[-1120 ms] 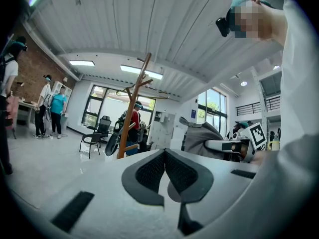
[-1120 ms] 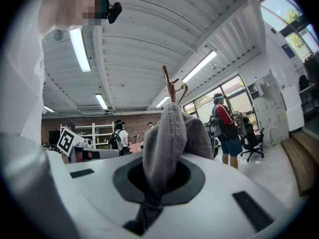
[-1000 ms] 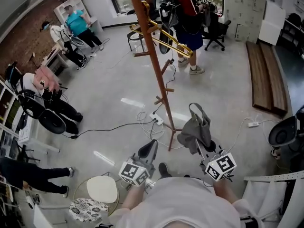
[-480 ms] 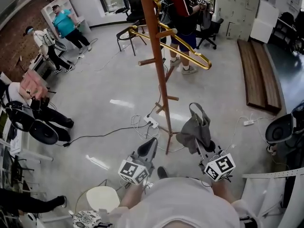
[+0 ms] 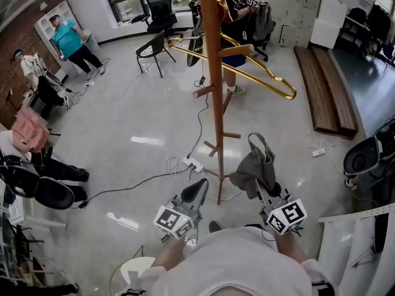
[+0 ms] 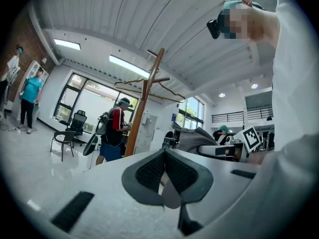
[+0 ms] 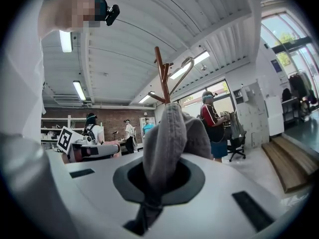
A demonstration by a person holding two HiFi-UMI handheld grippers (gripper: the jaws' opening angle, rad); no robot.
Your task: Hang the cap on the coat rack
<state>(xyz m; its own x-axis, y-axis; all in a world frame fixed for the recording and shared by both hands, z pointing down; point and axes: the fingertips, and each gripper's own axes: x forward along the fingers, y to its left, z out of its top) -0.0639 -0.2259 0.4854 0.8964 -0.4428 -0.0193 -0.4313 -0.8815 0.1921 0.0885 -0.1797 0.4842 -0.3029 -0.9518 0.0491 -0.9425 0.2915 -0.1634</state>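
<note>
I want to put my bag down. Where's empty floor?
Bare floor lies between the coat rack and the wooden planks, and left of the rack up to the black chair. The rack's foot is crowded with cables.

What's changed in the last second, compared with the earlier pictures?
The person has stepped toward the coat rack: its pole now looms nearer in the head view. Nothing was grasped or released. The right gripper stays shut on the grey cap, the left gripper stays shut and empty.
</note>
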